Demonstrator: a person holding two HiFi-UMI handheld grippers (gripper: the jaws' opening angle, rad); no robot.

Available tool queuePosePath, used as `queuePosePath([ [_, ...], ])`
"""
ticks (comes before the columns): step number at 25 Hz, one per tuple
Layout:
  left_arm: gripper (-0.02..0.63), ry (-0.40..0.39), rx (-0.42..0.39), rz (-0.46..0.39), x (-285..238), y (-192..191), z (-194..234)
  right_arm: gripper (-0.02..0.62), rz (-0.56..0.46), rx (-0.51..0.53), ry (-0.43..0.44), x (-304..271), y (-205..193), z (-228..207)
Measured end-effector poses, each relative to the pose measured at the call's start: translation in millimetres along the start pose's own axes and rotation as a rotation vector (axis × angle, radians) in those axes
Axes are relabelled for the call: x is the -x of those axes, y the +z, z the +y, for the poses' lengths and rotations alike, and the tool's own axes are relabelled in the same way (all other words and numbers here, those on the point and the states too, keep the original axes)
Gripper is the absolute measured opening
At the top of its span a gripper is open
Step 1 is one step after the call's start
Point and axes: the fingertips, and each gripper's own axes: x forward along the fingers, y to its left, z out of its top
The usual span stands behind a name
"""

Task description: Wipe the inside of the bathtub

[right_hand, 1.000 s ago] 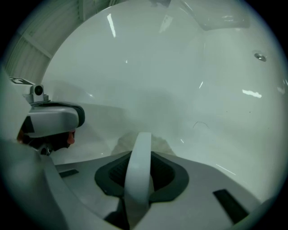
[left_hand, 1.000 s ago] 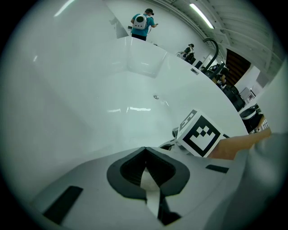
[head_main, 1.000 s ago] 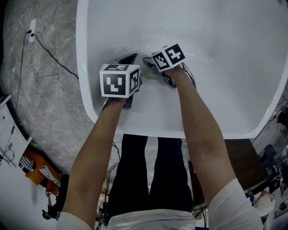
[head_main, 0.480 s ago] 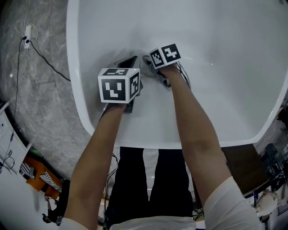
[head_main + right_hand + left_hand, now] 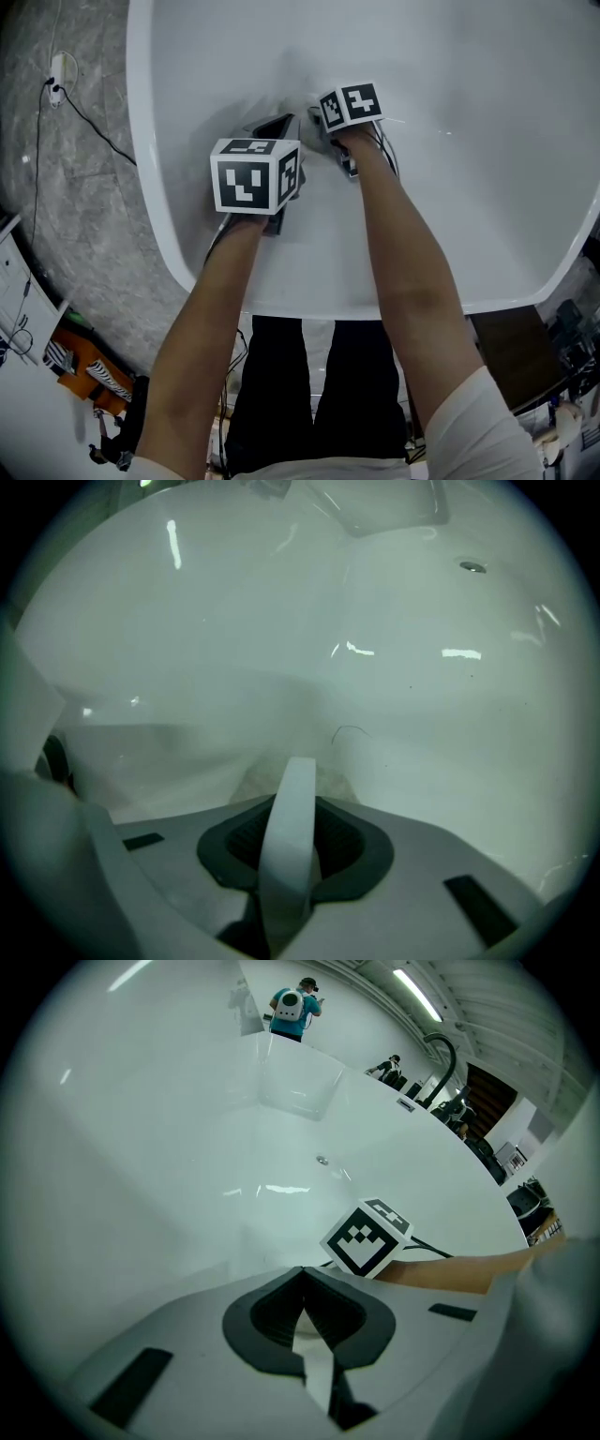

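The white bathtub [image 5: 148, 187] fills the head view, and both grippers are down inside it near its left wall. My right gripper [image 5: 315, 114] is shut on a white cloth [image 5: 289, 836], a pale strip running out between its pads; its tip [image 5: 296, 769] is close to the curved tub wall, where a dull mottled patch [image 5: 272, 778] shows. Just left of it and nearer to me, my left gripper [image 5: 277, 126] is shut, the jaws meeting at the tip [image 5: 302, 1275] with nothing clearly held. The left gripper view shows the right gripper's marker cube [image 5: 367, 1235]. The tub's drain [image 5: 322, 1160] lies farther along.
Grey stone floor surrounds the tub, with a black cable [image 5: 94, 117] and a socket [image 5: 58, 67] at left. A dark brown stand [image 5: 511, 337] sits at lower right, orange clutter [image 5: 70, 361] at lower left. A person [image 5: 292, 1007] stands far beyond the tub.
My right gripper has slid a little farther away from me along the tub wall with the cloth. The left gripper has stayed almost in place.
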Motion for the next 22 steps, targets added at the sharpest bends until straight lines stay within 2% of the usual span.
queuePosePath([
  [11, 0.012, -0.022, -0.054, 0.007, -1, -1, -30, 0.092, 0.023, -0.025, -0.109, 42, -21, -47],
  [22, 0.012, -0.049, -0.139, 0.068, -50, -4, -63, 0.092, 0.0, -0.05, -0.198, 85, -38, -110],
])
